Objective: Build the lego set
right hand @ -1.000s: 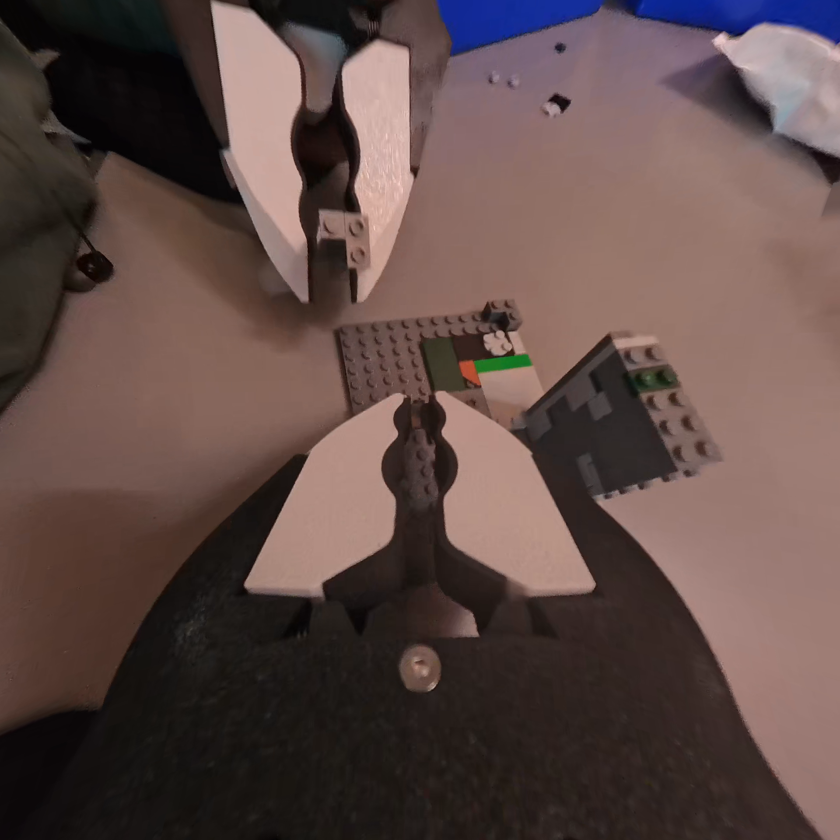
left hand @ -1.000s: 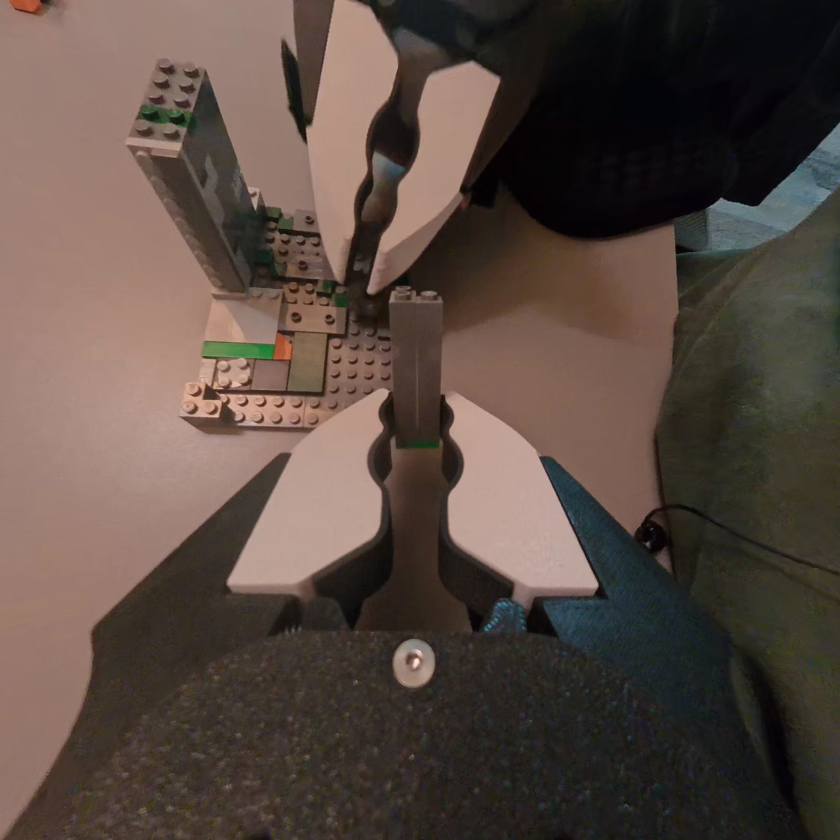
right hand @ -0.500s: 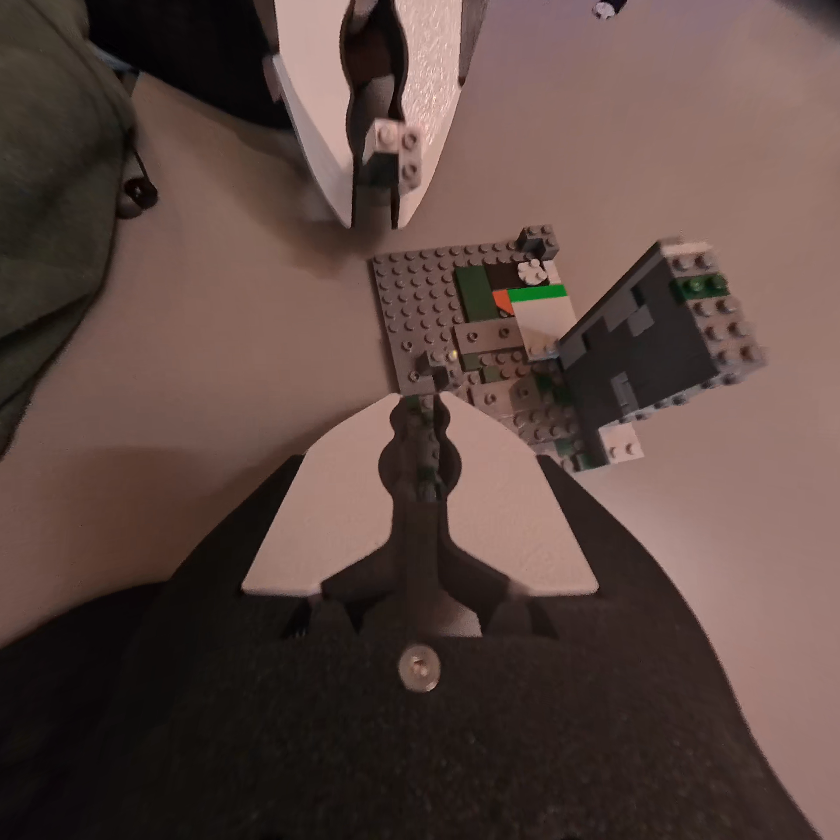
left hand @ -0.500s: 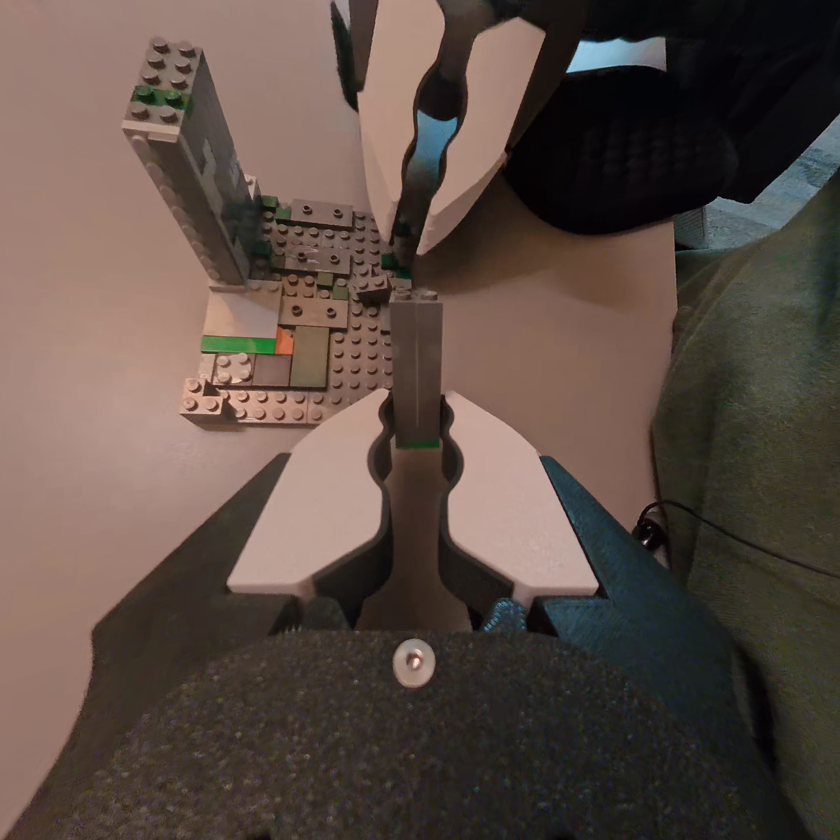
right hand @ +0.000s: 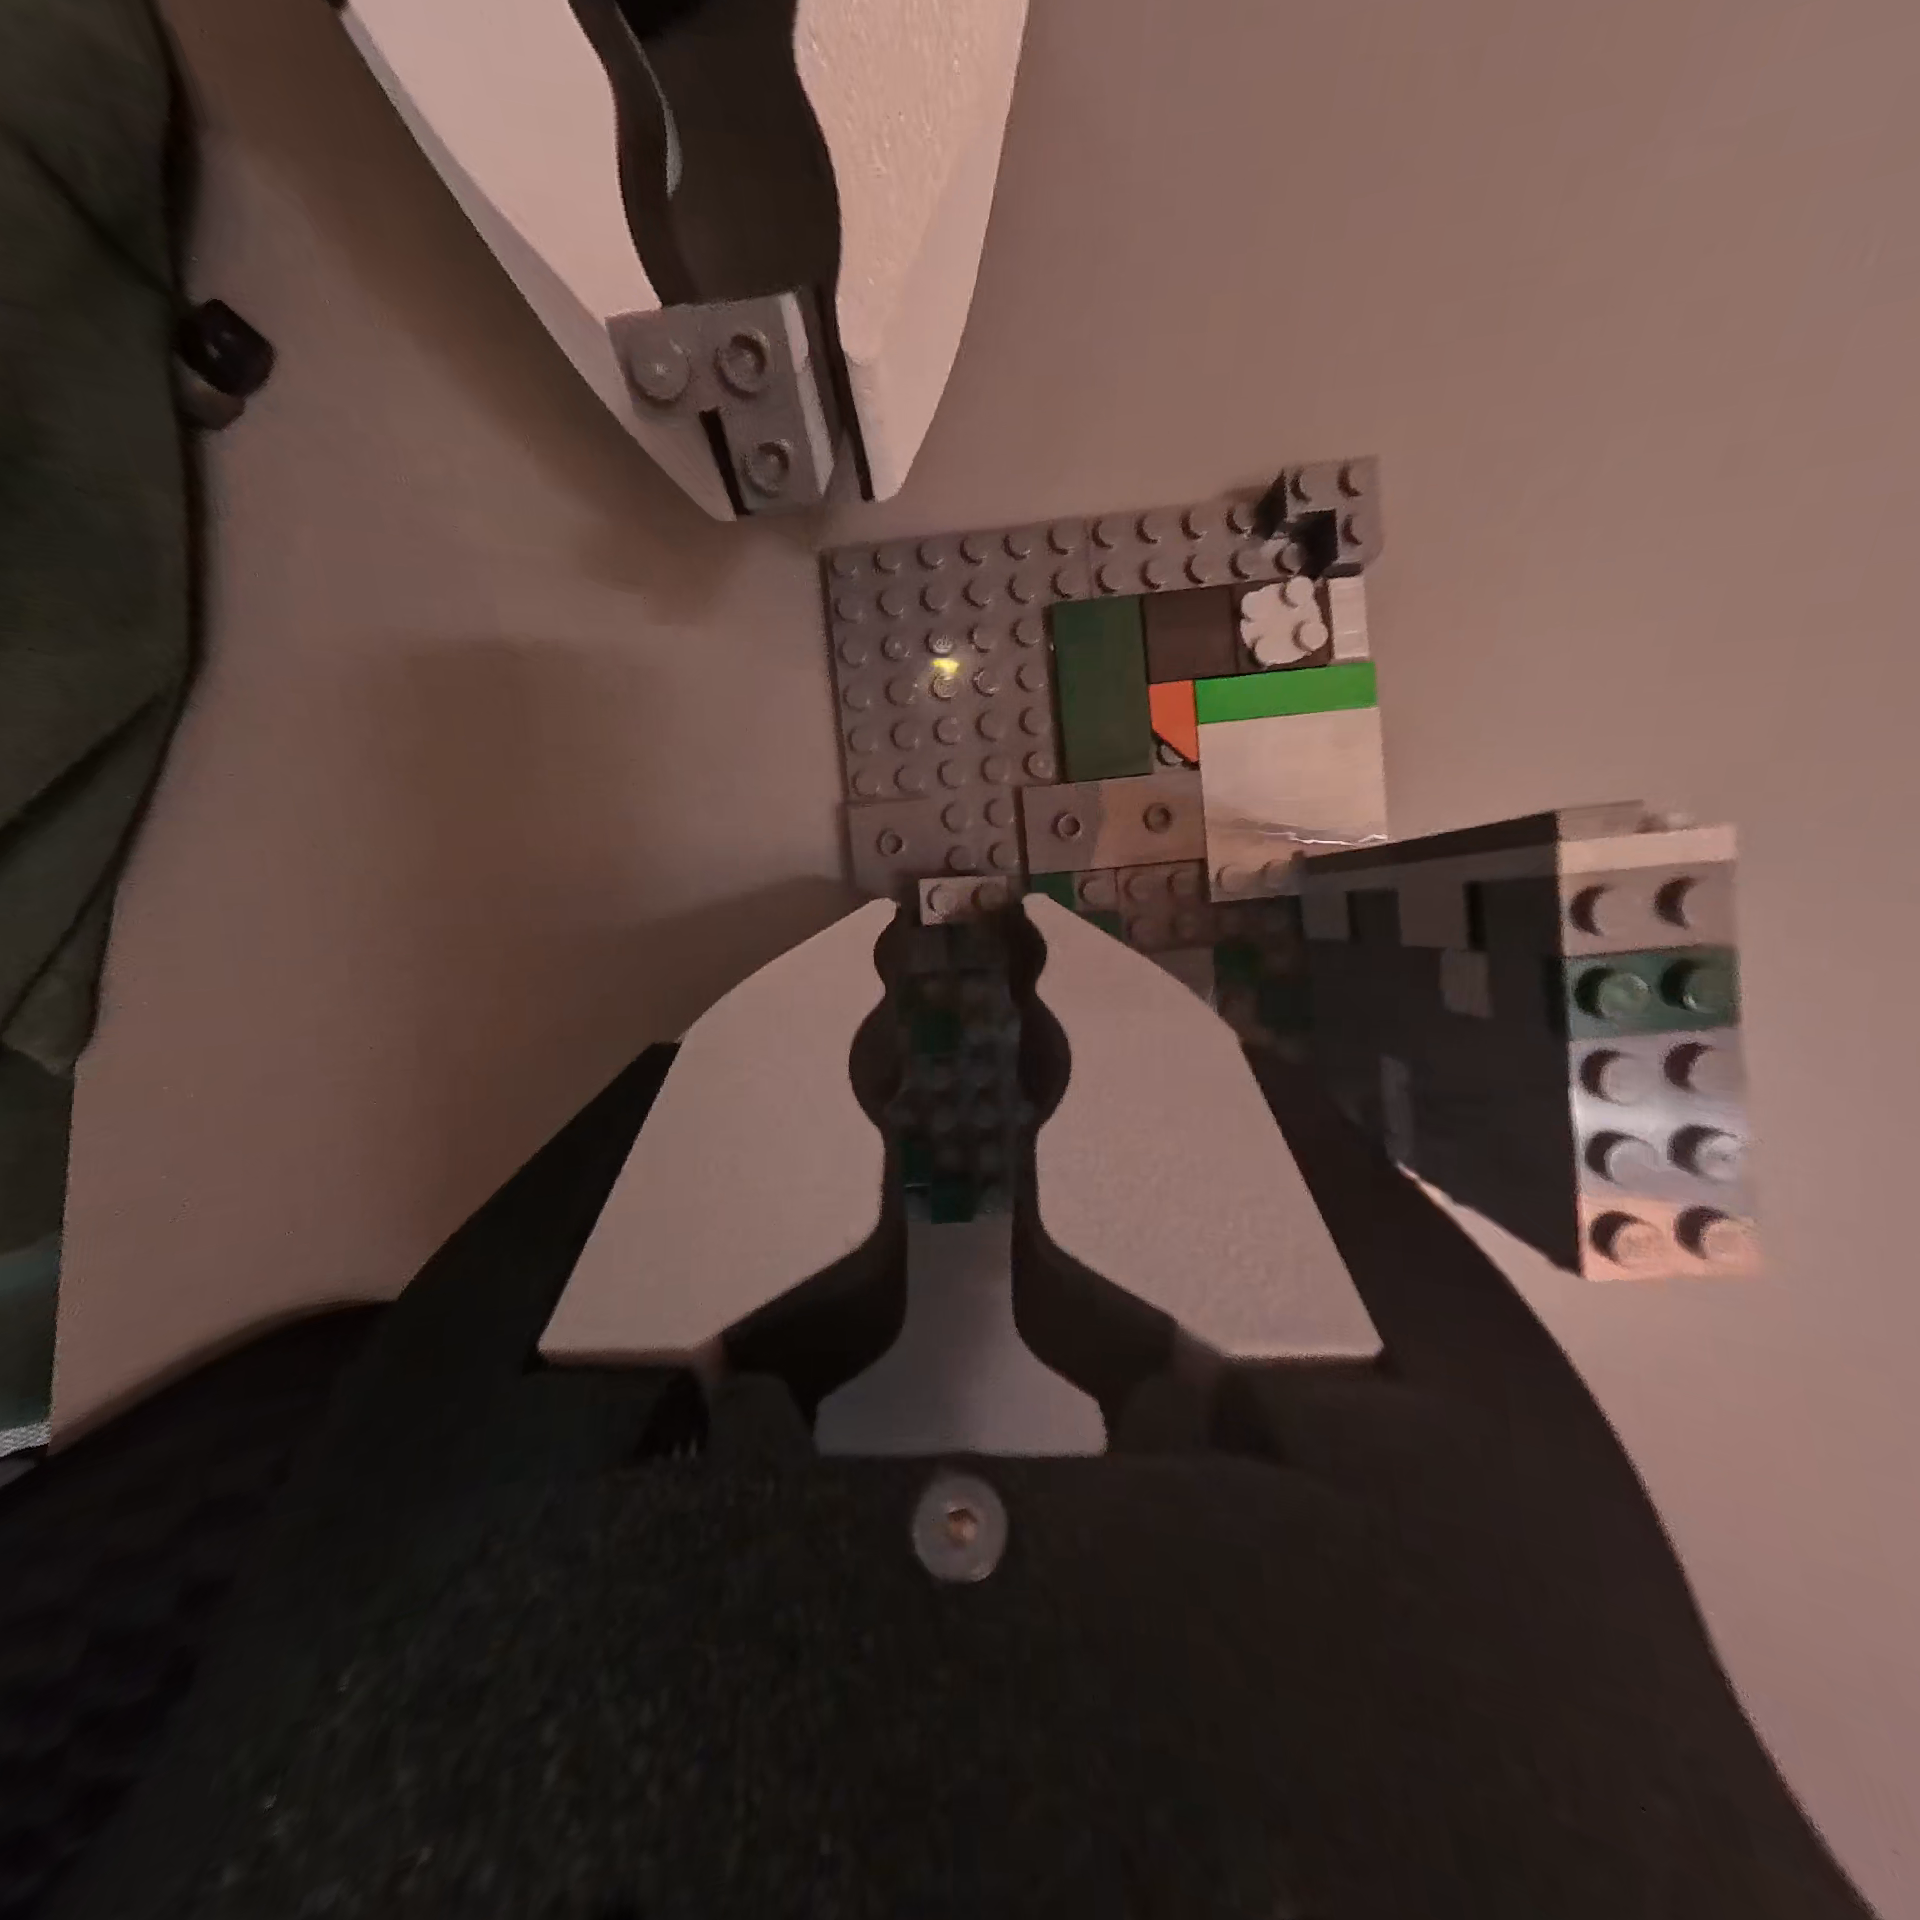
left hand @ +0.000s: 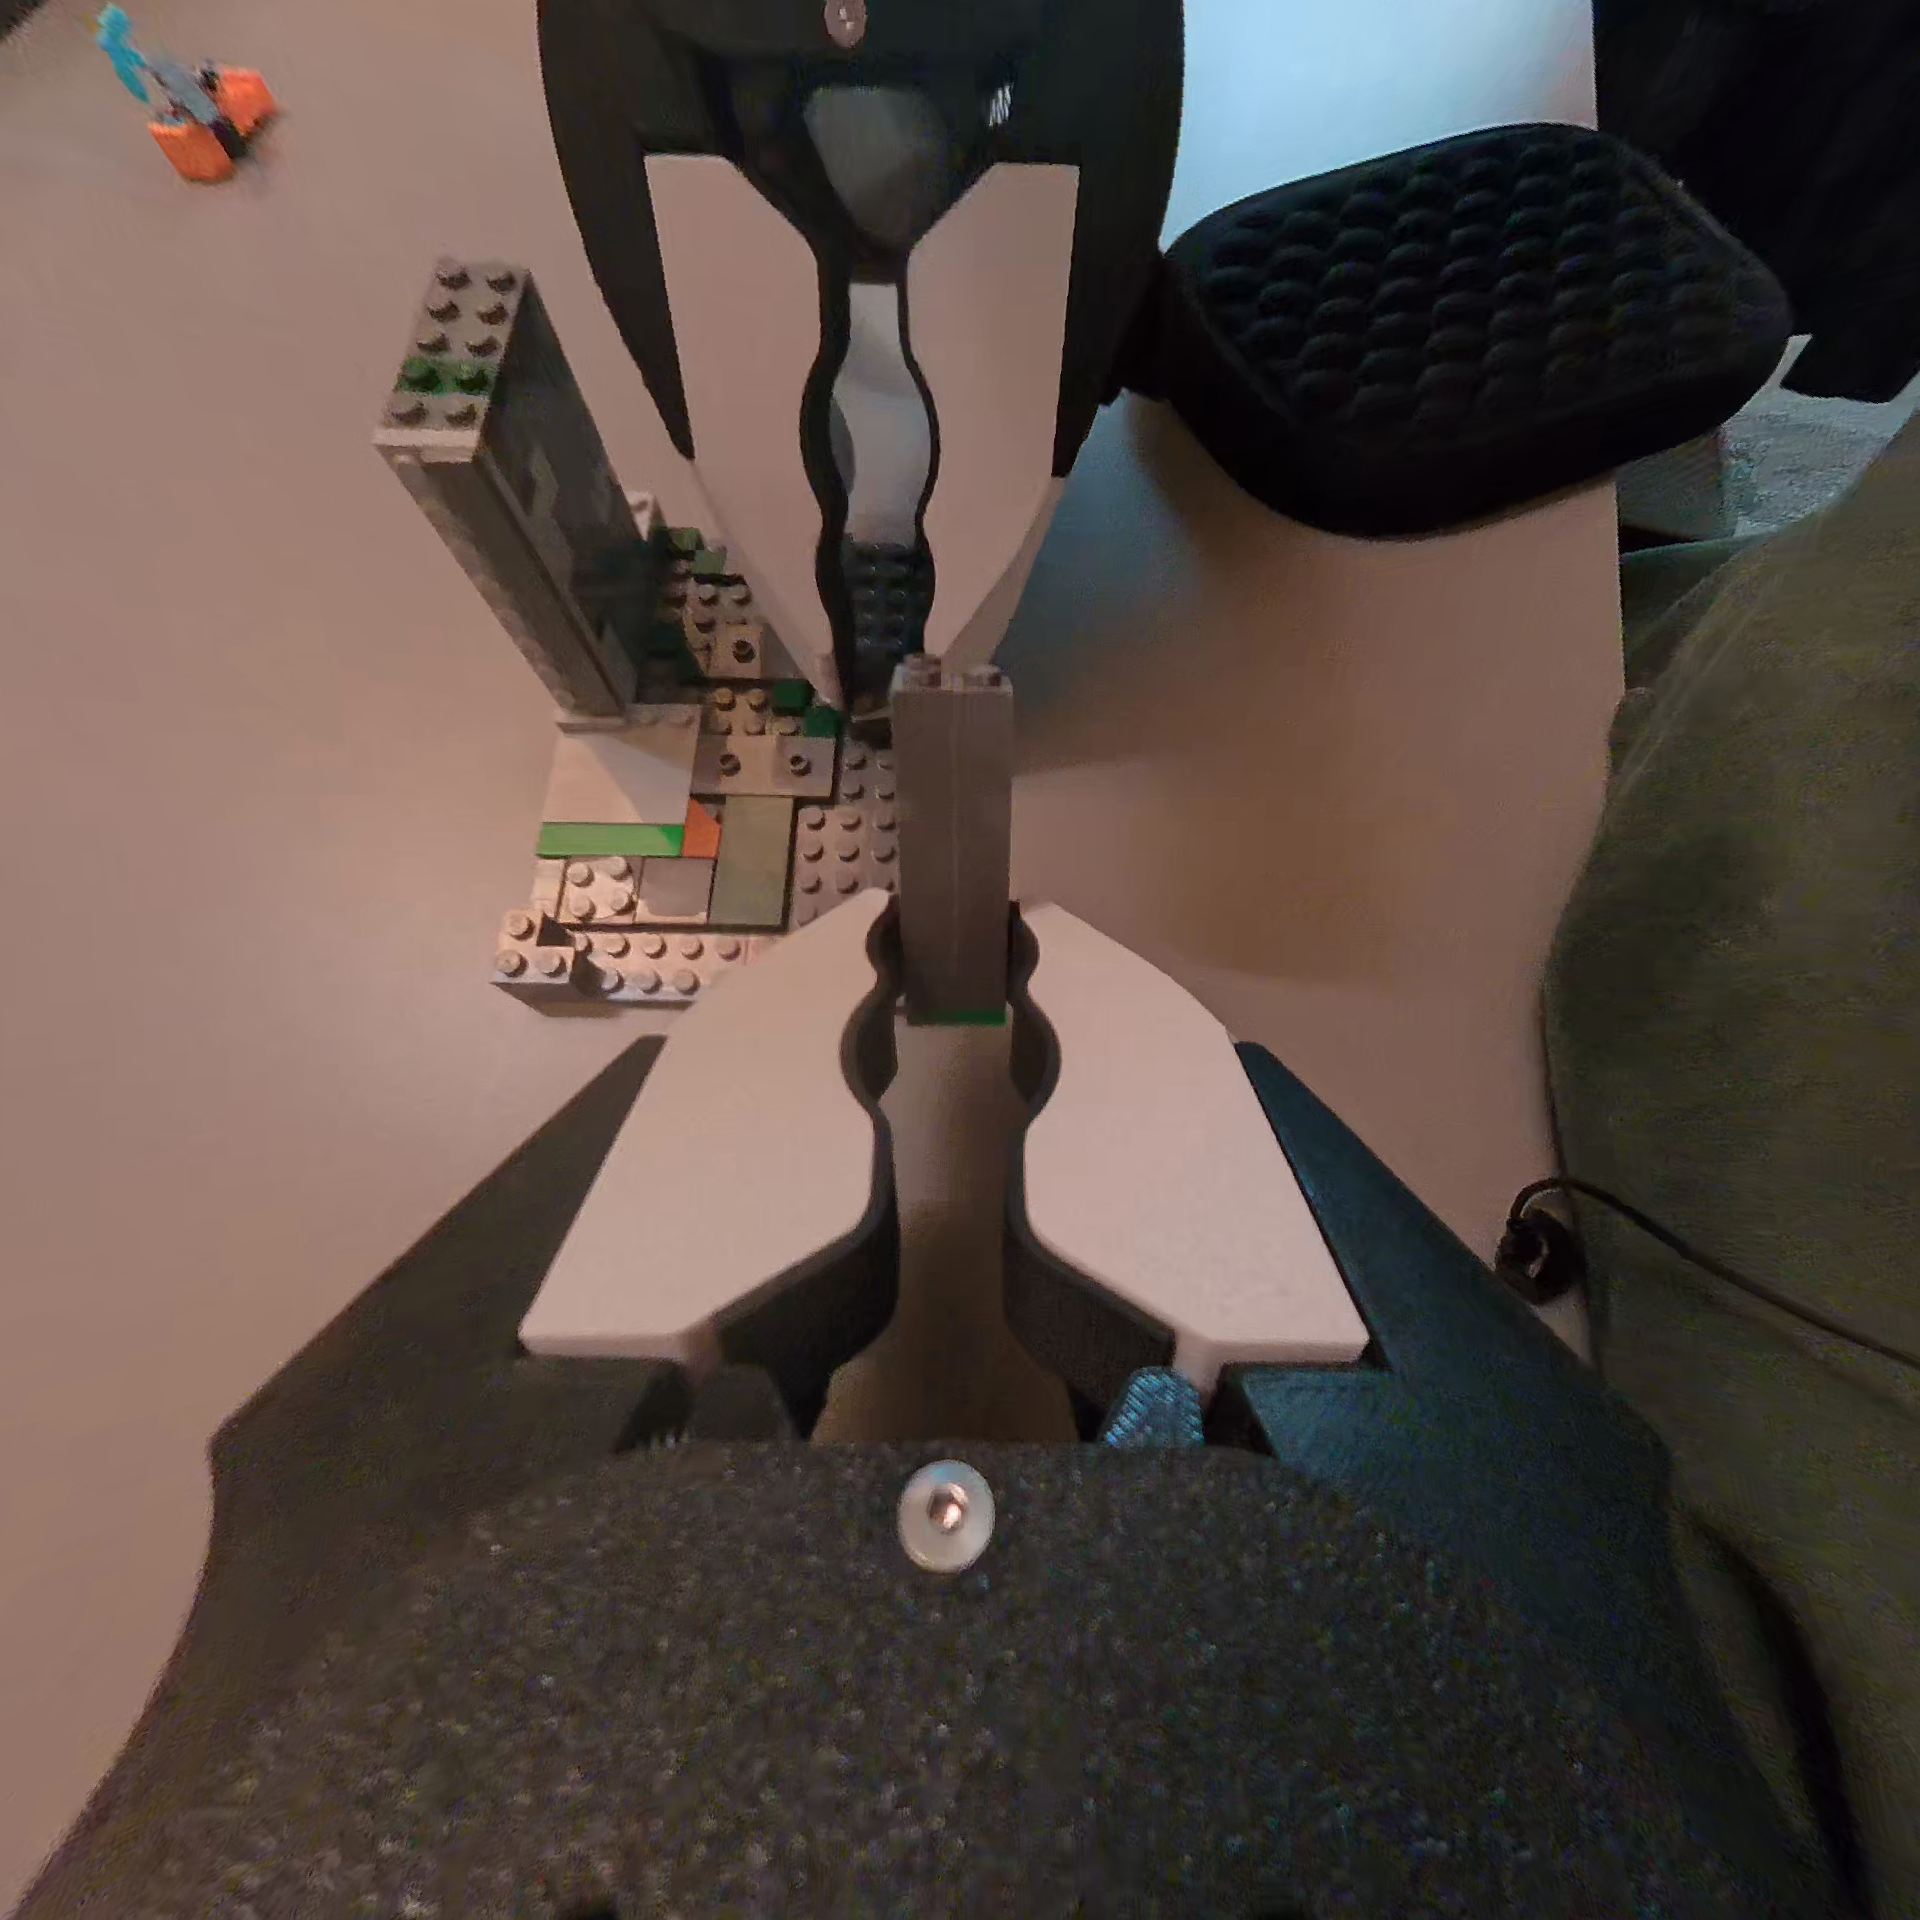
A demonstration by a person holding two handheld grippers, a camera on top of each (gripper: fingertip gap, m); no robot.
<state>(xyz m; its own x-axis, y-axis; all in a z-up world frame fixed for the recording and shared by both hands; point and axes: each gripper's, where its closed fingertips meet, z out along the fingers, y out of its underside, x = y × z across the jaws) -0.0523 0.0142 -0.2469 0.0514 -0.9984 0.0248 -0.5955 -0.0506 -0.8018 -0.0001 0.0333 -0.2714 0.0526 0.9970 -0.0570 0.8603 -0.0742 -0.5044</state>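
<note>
right gripper back down on the lego base

left gripper (left hand: 954,935) still clamps a grey pillar (left hand: 954,831) at frame centre. right gripper (right hand: 961,906), closed on a small grey piece (right hand: 964,896), has dropped onto the base (right hand: 935,665) beside the tower (right hand: 1558,1029); orange bits (left hand: 203,120) upper left on the table (left hand: 208,623).

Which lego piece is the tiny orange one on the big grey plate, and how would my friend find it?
Start at the tall dark grey lego tower standing on the flat grey studded baseplate. Next to it lies a smooth white tile edged by a bright green strip. The small orange wedge tile touches that strip's end, the only orange piece there.
</note>
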